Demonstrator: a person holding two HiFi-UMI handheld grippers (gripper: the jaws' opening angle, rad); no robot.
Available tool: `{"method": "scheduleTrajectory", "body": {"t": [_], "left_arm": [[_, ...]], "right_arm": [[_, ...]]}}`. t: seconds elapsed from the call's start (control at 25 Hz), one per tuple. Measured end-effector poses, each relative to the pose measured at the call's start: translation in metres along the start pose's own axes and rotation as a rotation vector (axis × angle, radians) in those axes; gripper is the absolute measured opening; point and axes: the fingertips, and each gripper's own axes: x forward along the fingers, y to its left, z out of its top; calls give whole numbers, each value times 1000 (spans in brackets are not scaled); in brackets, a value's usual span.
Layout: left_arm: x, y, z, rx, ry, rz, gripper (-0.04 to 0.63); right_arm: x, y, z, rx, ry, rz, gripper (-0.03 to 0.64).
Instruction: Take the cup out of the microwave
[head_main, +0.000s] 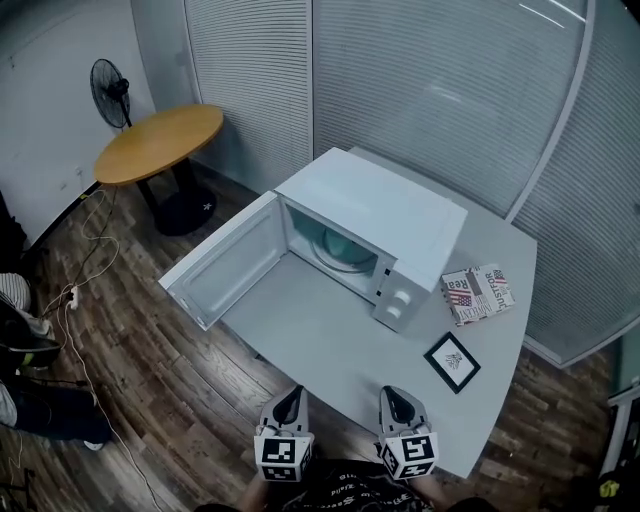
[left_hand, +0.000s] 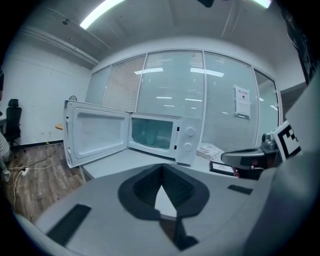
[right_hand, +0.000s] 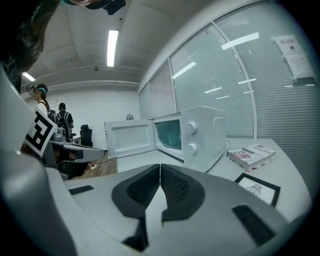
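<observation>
While my left gripper (head_main: 289, 407) and right gripper (head_main: 400, 405) hover shut and empty at the near edge of the table (head_main: 330, 340), I'd open one before reaching into the microwave (head_main: 370, 225); the cup, presumably inside, is too dim to make out.

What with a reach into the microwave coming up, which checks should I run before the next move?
1. Door of the microwave swung wide open: ok.
2. Cup visible inside: cannot tell; the inside looks dim and teal, and only a round plate is clear.
3. Left gripper ready to grasp: not ok; it is shut and empty.
4. Right gripper ready to grasp: not ok; it is shut and empty.
5. Table free between grippers and opening: ok; the book and the framed picture lie off to the right.
</observation>
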Motion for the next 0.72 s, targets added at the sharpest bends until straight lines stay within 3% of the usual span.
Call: {"method": "scheduleTrajectory", "body": {"t": [0.44,0.72], "left_arm": [[33,60,25,55,-19,-114,6],[51,86,34,37,-12,-107,6]], "right_arm": [[63,28,24,59,-26,-89,6],[97,28,44,52,-31,-84,6]]}}
